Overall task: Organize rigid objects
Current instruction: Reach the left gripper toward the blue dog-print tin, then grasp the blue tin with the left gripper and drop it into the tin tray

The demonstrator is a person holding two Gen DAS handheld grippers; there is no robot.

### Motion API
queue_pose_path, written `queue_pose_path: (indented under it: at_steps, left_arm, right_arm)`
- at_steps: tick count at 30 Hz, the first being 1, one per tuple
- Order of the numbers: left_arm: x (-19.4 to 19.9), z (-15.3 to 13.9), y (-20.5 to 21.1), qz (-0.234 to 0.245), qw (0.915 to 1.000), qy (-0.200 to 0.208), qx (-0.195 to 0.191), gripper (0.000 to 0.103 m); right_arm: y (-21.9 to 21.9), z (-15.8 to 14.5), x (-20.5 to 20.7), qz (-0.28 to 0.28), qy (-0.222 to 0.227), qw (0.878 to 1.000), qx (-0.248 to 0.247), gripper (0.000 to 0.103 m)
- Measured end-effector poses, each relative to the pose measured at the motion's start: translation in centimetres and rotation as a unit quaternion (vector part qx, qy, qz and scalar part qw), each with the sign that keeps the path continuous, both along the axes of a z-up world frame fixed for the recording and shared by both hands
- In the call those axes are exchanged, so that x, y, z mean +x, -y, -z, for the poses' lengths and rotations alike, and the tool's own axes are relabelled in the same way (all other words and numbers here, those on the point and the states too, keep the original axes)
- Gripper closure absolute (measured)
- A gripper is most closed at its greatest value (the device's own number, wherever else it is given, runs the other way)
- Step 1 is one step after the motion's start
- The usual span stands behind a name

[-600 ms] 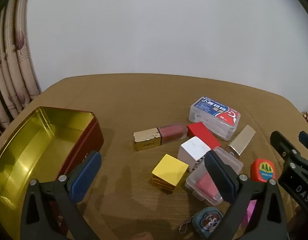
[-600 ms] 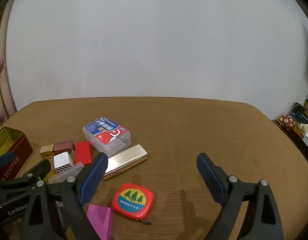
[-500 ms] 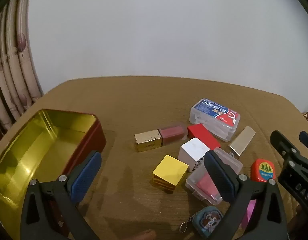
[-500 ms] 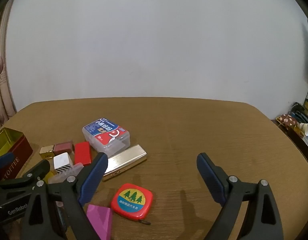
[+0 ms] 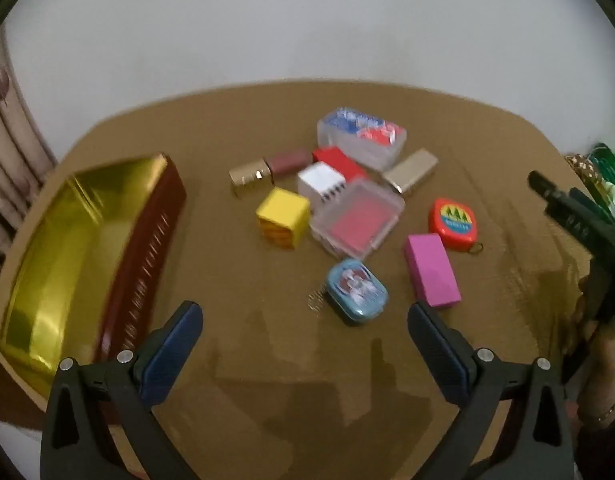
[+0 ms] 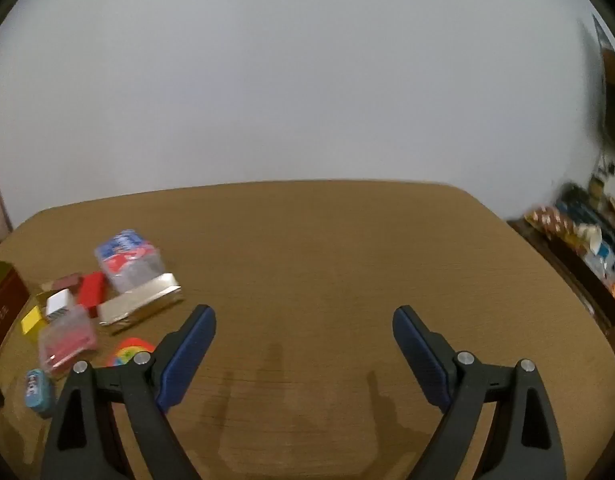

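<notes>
A cluster of small rigid items lies mid-table: a yellow cube point(image 5: 282, 216), a clear case with a pink insert point(image 5: 357, 222), a blue cartoon tin point(image 5: 356, 286), a pink block point(image 5: 432, 270), a red tape measure point(image 5: 453, 222), a silver box point(image 5: 411, 170), a white cube point(image 5: 321, 182), a red block point(image 5: 339, 160), a gold-and-maroon box point(image 5: 267, 168) and a clear floss box point(image 5: 361, 138). An open gold tin with red sides point(image 5: 83, 240) stands at the left. My left gripper point(image 5: 303, 326) is open and empty, short of the blue tin. My right gripper point(image 6: 303, 328) is open and empty over bare table, right of the cluster point(image 6: 107, 300).
The brown table point(image 6: 327, 240) has rounded corners and a white wall behind it. A curtain point(image 5: 7, 128) hangs at the far left. A cluttered shelf point(image 6: 587, 240) stands beyond the table's right edge. The right gripper's body point(image 5: 579, 232) shows at the right of the left wrist view.
Both grippers have pulled back and risen; the views are motion-blurred. The left view now shows the whole cluster from higher up. The right view has swung right, leaving the cluster at its left edge.
</notes>
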State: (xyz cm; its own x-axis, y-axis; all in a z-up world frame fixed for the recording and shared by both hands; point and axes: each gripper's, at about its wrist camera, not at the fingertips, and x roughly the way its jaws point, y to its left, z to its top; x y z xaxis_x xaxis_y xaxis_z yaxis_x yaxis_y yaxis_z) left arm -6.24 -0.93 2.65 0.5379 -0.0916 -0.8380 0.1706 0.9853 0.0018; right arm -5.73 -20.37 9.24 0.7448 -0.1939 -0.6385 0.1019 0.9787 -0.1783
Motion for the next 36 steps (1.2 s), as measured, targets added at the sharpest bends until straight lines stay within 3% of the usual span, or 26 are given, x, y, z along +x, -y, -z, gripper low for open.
queue_pose_path:
  at_steps: [4, 9, 13, 17, 19, 21, 23, 28, 31, 36]
  left_arm:
    - [1.6, 0.8, 0.8, -0.023, 0.9995, -0.023, 0.001, 0.003]
    - [3.7, 3.1, 1.7, -0.024, 0.9979, -0.059, 0.014, 0.027]
    - [4.7, 4.5, 1.0, -0.032, 0.9959, -0.085, 0.007, 0.030]
    - [5.5, 5.0, 0.4, -0.031, 0.9964, -0.079, 0.005, 0.031]
    - [5.6, 5.1, 0.3, -0.028, 0.9966, -0.077, 0.003, 0.037]
    - [5.5, 5.0, 0.0, -0.022, 0.9973, -0.070, 0.002, 0.055]
    - [6.3, 5.2, 1.0, -0.008, 0.9978, -0.065, 0.007, 0.066]
    - [5.7, 5.5, 0.4, 0.009, 0.9976, -0.068, -0.005, 0.067]
    - [4.9, 4.1, -0.3, 0.024, 0.9974, -0.068, -0.008, 0.067]
    - [5.4, -2.2, -4.8, 0.022, 0.9995, -0.020, 0.011, 0.067]
  right_arm:
    - [2.5, 0.4, 0.6, 0.016, -0.005, 0.998, 0.052, 0.010]
    - [3.0, 0.3, 0.5, -0.002, 0.008, 0.998, 0.064, 0.010]
    - [3.3, -0.1, 0.0, -0.003, 0.011, 0.997, 0.080, 0.010]
    - [5.2, 0.2, -1.0, 0.009, 0.014, 0.994, 0.107, 0.010]
    - [5.1, 0.5, -1.0, 0.008, 0.014, 0.994, 0.107, 0.010]
    - [4.8, 0.6, -1.0, 0.005, 0.015, 0.994, 0.104, 0.010]
    - [4.7, 0.7, -1.0, 0.005, 0.015, 0.995, 0.102, 0.010]
    - [4.6, 1.2, -1.1, 0.017, 0.015, 0.994, 0.107, 0.010]
    - [4.7, 1.3, -1.0, 0.021, 0.012, 0.994, 0.108, 0.010]
    - [4.7, 1.2, -1.0, 0.018, 0.010, 0.994, 0.105, 0.010]
